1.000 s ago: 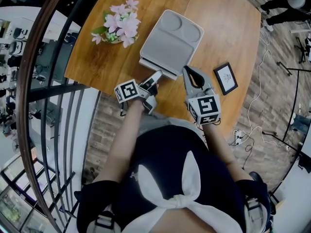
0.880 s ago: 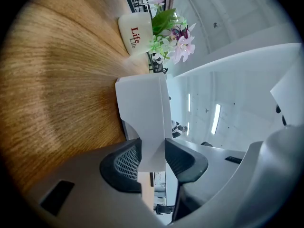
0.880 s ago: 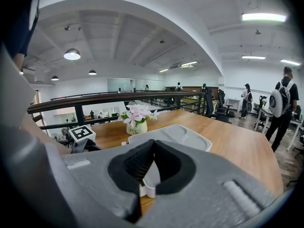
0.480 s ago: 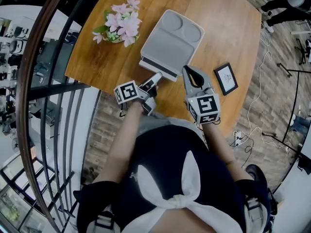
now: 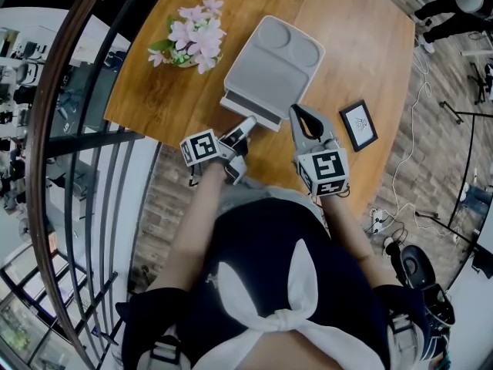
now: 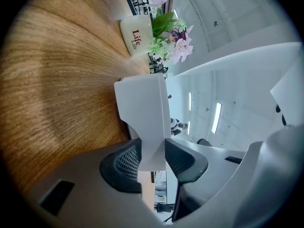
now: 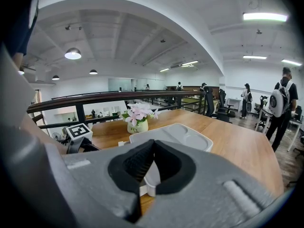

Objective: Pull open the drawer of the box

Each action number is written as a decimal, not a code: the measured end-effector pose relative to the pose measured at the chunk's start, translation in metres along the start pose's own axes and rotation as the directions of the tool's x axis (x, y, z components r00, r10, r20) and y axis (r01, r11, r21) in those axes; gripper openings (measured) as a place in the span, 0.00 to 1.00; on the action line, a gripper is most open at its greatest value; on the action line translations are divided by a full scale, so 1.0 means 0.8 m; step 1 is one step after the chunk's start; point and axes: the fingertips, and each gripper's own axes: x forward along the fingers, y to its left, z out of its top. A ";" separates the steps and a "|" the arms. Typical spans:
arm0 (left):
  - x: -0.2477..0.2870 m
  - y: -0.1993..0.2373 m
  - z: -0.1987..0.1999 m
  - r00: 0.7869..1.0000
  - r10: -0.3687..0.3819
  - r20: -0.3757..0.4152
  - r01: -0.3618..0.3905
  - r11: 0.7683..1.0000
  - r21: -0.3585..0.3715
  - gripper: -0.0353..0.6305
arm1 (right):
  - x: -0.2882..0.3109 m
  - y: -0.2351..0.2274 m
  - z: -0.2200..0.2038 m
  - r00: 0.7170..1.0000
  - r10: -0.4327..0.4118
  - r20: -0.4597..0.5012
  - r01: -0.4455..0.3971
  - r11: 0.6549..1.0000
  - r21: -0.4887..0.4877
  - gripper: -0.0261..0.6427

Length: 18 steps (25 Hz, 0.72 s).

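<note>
A pale grey box with a moulded top lies on the round wooden table. Its drawer front stands a little out from the box's near side. My left gripper is shut on that drawer front; in the left gripper view the white panel sits pinched between the two dark pads. My right gripper hovers by the box's near right corner, jaws shut with nothing between them. The right gripper view shows the closed tips in front of the box.
A pot of pink flowers stands left of the box. A small black picture frame lies on the table to the right. The table's near edge is just under both grippers. A dark metal railing curves past on the left.
Both grippers and the box keep their places. A black rounded object has come into view on the floor at the lower right.
</note>
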 end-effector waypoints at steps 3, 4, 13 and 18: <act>0.001 -0.006 -0.003 1.000 -0.021 0.003 0.022 0.999 -0.043 0.30 | 0.000 0.000 -0.002 1.000 -0.001 -0.001 0.001 1.000 -0.002 0.04; 0.001 -0.007 -0.004 1.000 -0.025 0.004 0.025 0.998 -0.050 0.30 | 0.000 0.000 -0.003 1.000 -0.001 -0.002 0.001 1.000 -0.003 0.04; -0.005 0.001 -0.002 1.000 -0.001 0.003 0.001 1.000 -0.007 0.30 | 0.000 0.004 -0.005 1.000 0.001 -0.007 -0.001 1.000 -0.005 0.04; -0.007 -0.003 -0.003 1.000 -0.005 0.007 0.005 1.000 -0.028 0.30 | -0.001 0.005 -0.004 1.000 0.002 -0.009 -0.002 1.000 -0.009 0.04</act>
